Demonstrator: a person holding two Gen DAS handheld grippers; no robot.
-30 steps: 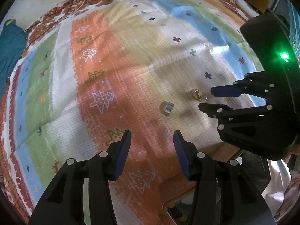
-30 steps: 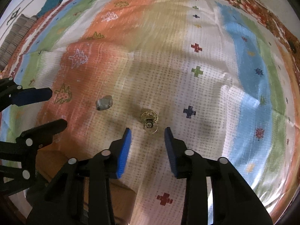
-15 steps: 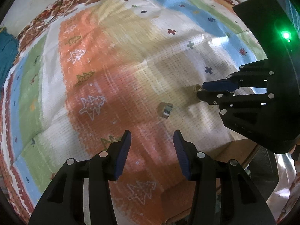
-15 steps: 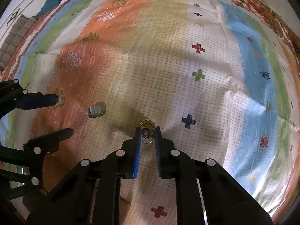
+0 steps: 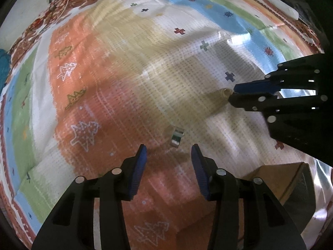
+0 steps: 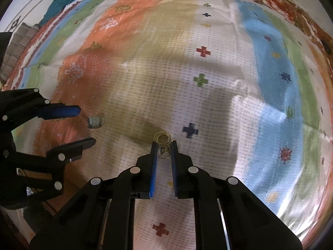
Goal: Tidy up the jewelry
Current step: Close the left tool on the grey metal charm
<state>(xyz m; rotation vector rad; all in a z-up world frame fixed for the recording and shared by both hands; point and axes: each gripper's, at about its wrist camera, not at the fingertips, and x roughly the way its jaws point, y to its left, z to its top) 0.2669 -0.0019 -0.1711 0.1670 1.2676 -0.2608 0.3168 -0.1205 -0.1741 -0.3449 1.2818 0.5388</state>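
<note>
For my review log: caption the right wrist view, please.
Right tongs shut on gold ring cluster; silver ring lies loose on the patterned cloth.

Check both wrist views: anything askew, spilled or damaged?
Nothing damaged or spilled. Two oddities: the silver ring sits tipped on its edge on the patterned cloth rather than flat, and the cloth is rumpled with creases. The right tongs pinch the gold wire-loop piece; the closing left tongs hold nothing.

My right gripper (image 6: 164, 149) pinches the gold earring (image 6: 163, 143) on the cloth (image 6: 218, 104). To its left lies the silver ring (image 6: 94, 122), just ahead of my left gripper (image 5: 168, 156), whose closing jaws straddle nothing. A cardboard box (image 5: 276, 179) sits behind, between both grippers.
</note>
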